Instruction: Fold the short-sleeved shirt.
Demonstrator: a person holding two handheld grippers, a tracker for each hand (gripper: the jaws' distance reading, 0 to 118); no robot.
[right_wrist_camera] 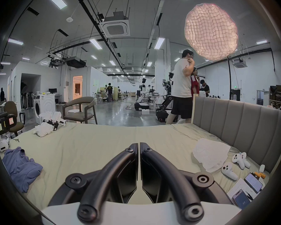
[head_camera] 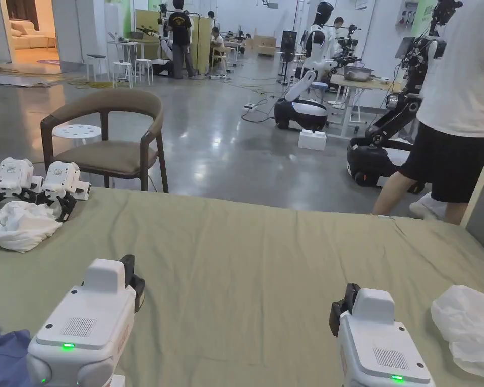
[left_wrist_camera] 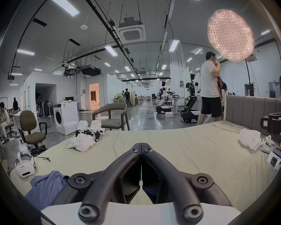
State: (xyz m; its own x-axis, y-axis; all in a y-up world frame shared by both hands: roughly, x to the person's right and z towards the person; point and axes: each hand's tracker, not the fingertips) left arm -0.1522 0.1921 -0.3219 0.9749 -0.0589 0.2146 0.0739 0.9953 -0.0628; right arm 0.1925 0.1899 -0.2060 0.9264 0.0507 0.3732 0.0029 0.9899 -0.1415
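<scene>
The left gripper (left_wrist_camera: 141, 147) and the right gripper (right_wrist_camera: 139, 146) hover above the near part of the bed (head_camera: 266, 252), each with its jaws pressed together on nothing, well apart from one another. The blue short-sleeved shirt (right_wrist_camera: 21, 166) lies crumpled at the bed's near left corner, just beside the left gripper and touched by neither. Farther out, a white garment (head_camera: 19, 227) sits bunched at the far left edge against two spare grippers (head_camera: 39, 184), and another white cloth (head_camera: 468, 327) lies by the right edge.
</scene>
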